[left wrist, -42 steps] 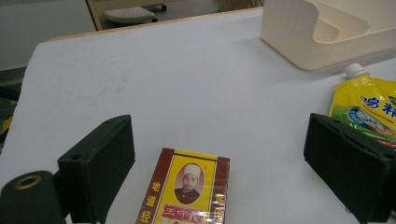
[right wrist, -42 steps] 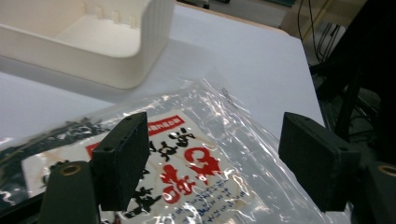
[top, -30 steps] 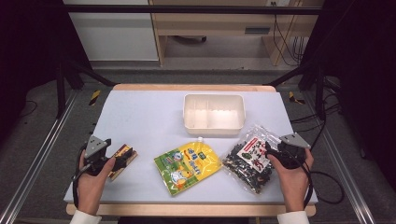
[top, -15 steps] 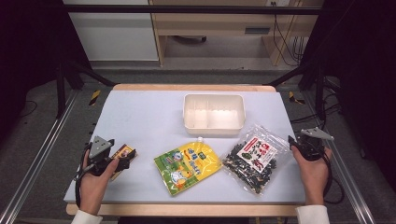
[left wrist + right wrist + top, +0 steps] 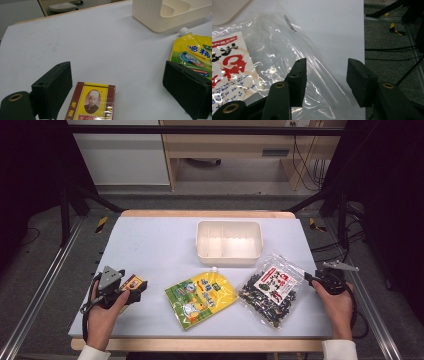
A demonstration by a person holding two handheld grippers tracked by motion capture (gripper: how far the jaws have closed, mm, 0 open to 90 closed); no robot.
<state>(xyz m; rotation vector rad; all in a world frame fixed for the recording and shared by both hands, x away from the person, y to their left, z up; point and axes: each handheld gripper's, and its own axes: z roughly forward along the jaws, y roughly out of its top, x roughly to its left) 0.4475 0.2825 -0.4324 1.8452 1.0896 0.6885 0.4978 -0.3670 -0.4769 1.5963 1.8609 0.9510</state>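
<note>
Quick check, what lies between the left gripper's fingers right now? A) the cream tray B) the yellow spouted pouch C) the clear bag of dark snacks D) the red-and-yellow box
D: in the left gripper view the red-and-yellow box lies between the open left gripper fingers, not yet squeezed.

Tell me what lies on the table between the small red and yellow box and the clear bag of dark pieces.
In the high view, the yellow spouted pouch lies between the box and the clear bag.
</note>
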